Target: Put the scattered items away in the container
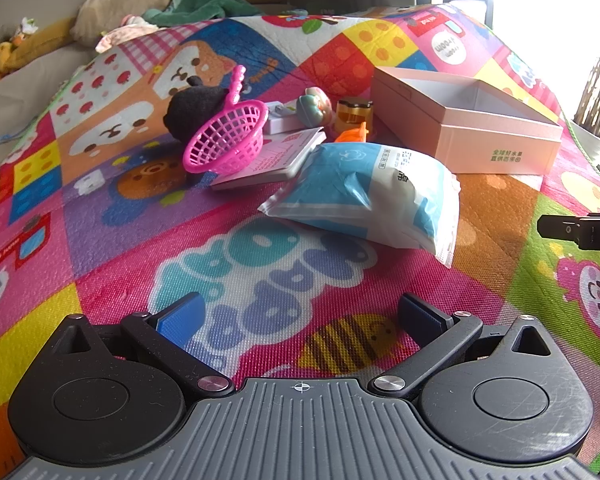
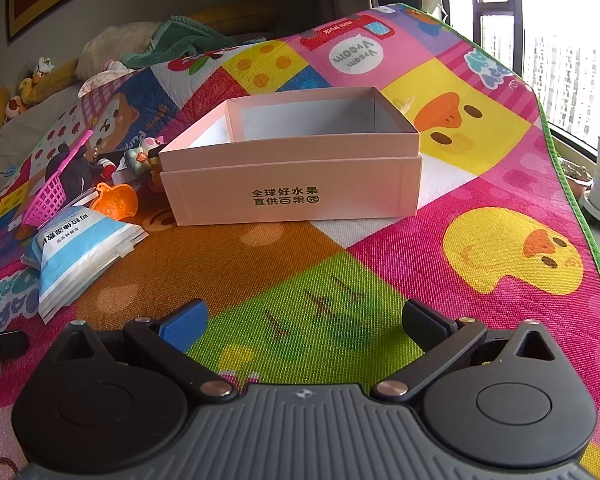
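Nearest in the left wrist view, the left gripper (image 1: 300, 316) is held just above the play mat (image 1: 112, 240), its jaws spread wide and nothing caught between them. Directly ahead of it, a blue and white plastic pack (image 1: 364, 192) is seen lying flat on the mat, well short of the fingertips. Just behind the pack, a pink-edged booklet (image 1: 276, 160) is laid flat, and a pink toy basket (image 1: 230, 136) is tipped on its side on top of it. Behind the basket a black plush toy (image 1: 192, 110) is found, and beside it a cluster of small pieces: an orange plastic toy (image 1: 354, 134), a round pastel toy (image 1: 314, 110), a small amber jar (image 1: 354, 114) and a small white box (image 1: 278, 120). To the right of the cluster, the pink cardboard box (image 1: 496, 144) is set on the mat, open at the top, with nothing seen inside it.

From the right wrist view, the right gripper (image 2: 304, 320) is likewise held wide open and unloaded, low over the mat. The pink cardboard box (image 2: 292, 192) is faced squarely ahead, well apart from the fingers. Far beyond, cushions and a green towel (image 2: 172, 40) are piled past the mat's edge.
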